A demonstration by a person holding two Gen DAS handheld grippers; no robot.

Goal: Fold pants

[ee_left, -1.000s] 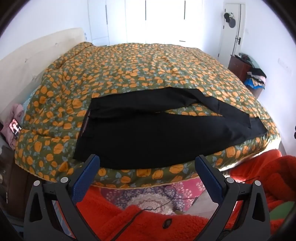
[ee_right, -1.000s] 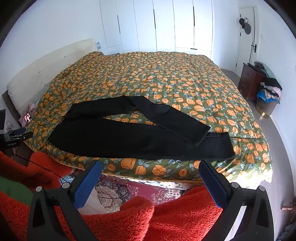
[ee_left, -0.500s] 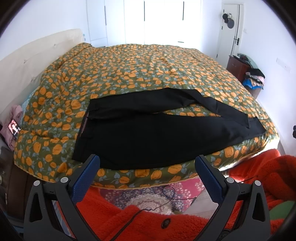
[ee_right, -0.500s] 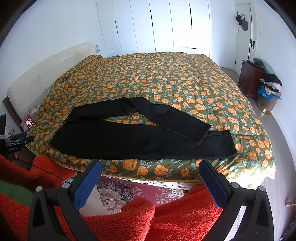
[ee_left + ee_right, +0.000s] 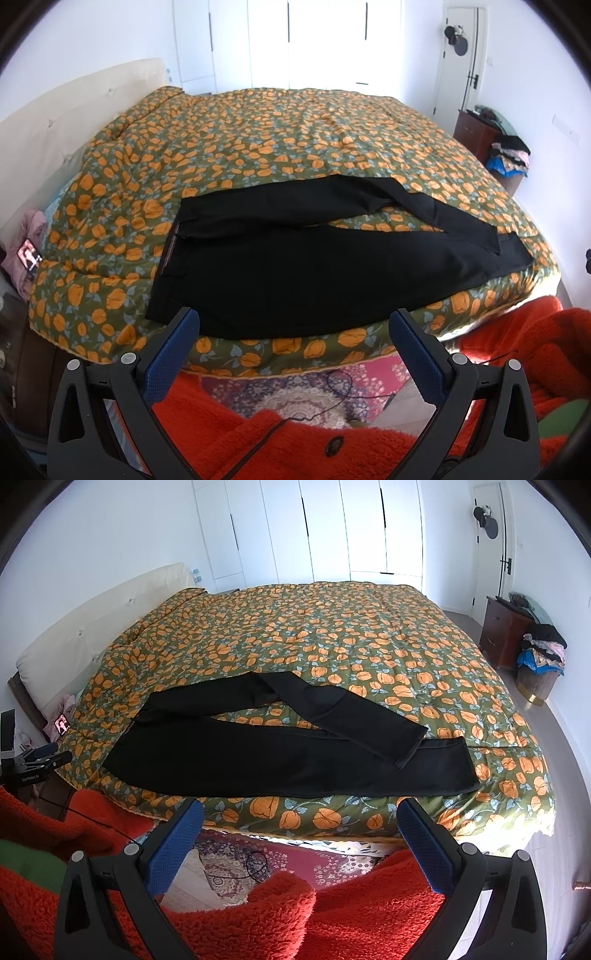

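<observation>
One pair of black pants (image 5: 314,273) lies on one bed (image 5: 295,147); left gripper (image 5: 295,328) and right gripper (image 5: 301,818) both gape wide, holding nothing.

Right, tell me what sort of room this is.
A bedroom, most likely in a home. A large bed with an orange-flowered quilt fills it, black pants laid on top; white wardrobe doors line the far wall, and a wooden nightstand stands by the door.

Counted ahead of the claws: one pair of black pants (image 5: 314,273), one bed (image 5: 295,147), one dresser (image 5: 506,638), one phone (image 5: 28,255).
</observation>
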